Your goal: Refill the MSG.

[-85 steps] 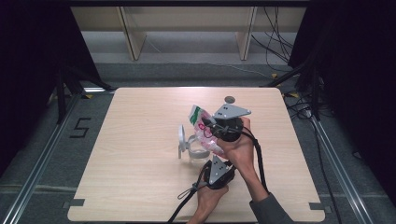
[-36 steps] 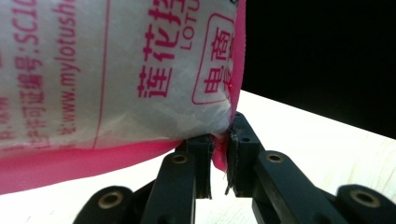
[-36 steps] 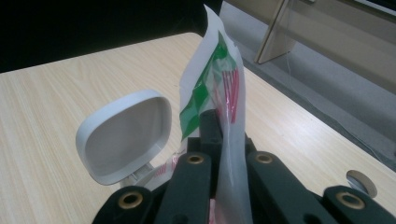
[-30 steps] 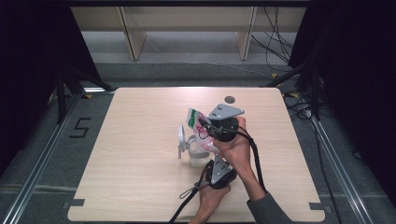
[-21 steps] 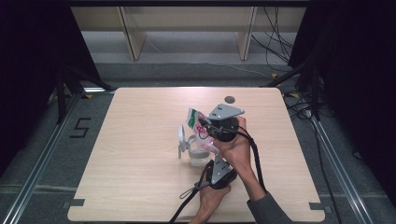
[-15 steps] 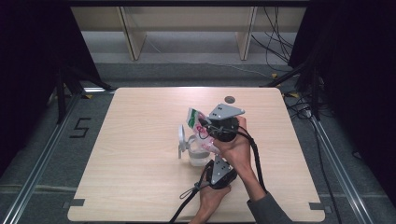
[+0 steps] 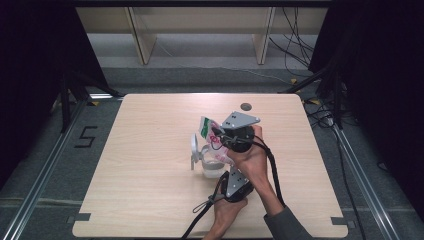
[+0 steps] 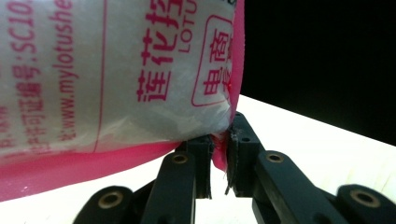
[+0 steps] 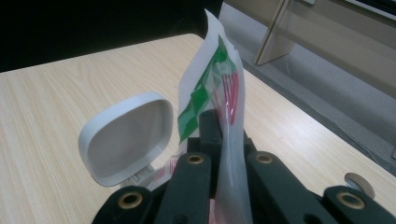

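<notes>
Centre of the high view, on the bench [image 7: 150, 165]: white lidded container [image 7: 202, 157] (lid up). Above it, packet [image 7: 212, 132], clamped by right hand-held gripper [image 7: 220, 136] and left hand-held gripper [image 8: 218, 151], pinching its pink corner.

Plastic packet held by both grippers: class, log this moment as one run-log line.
left gripper: shut on plastic packet corner | right gripper: shut on packet top | white container: lid open | table
</notes>
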### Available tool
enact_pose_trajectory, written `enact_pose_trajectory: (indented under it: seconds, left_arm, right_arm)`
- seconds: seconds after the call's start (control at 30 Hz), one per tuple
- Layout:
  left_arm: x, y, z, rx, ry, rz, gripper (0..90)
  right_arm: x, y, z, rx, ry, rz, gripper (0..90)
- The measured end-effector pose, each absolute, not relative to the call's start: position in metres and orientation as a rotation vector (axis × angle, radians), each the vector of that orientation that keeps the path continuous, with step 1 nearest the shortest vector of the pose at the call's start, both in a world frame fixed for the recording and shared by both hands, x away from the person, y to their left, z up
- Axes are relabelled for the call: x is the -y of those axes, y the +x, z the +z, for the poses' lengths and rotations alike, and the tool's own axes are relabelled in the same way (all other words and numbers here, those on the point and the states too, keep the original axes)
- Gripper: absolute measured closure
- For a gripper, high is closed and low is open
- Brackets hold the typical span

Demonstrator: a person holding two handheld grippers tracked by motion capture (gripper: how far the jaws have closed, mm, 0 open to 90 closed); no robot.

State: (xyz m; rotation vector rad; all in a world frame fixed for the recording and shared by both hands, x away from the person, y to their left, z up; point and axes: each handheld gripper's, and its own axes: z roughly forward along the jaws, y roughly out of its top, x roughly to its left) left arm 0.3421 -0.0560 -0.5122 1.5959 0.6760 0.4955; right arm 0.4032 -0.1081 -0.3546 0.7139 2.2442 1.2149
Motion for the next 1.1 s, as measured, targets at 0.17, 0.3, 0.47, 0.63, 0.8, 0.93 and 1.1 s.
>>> enact_pose_trajectory:
  seconds: [0.17,0.3,0.47,0.63,0.8,0.93,1.1]
  left_arm:
    - [0.056,0.343,-0.511,-0.674,1.594,0.498,80.9]
    - [0.057,0.344,-0.511,-0.662,1.59,0.502,80.9]
    - [0.066,0.343,-0.511,-0.693,1.481,0.435,80.9]
    - [0.066,0.346,-0.511,-0.68,1.474,0.429,80.9]
    - [0.066,0.346,-0.511,-0.679,1.472,0.433,80.9]
    - [0.066,0.346,-0.511,-0.678,1.47,0.434,80.9]
    - [0.056,0.349,-0.51,-0.637,1.594,0.511,80.9]
  right_arm:
    - [0.108,0.403,-0.354,-2.228,0.71,1.215,90.0]
    - [0.108,0.403,-0.354,-2.236,0.704,1.213,89.9]
    - [0.108,0.403,-0.354,-2.222,0.702,1.195,89.7]
    - [0.108,0.403,-0.354,-2.224,0.699,1.198,89.8]
    - [0.108,0.403,-0.353,-2.221,0.69,1.2,89.7]
    - [0.108,0.404,-0.353,-2.227,0.671,1.2,89.7]
    - [0.106,0.403,-0.352,-2.229,0.672,1.207,89.7]
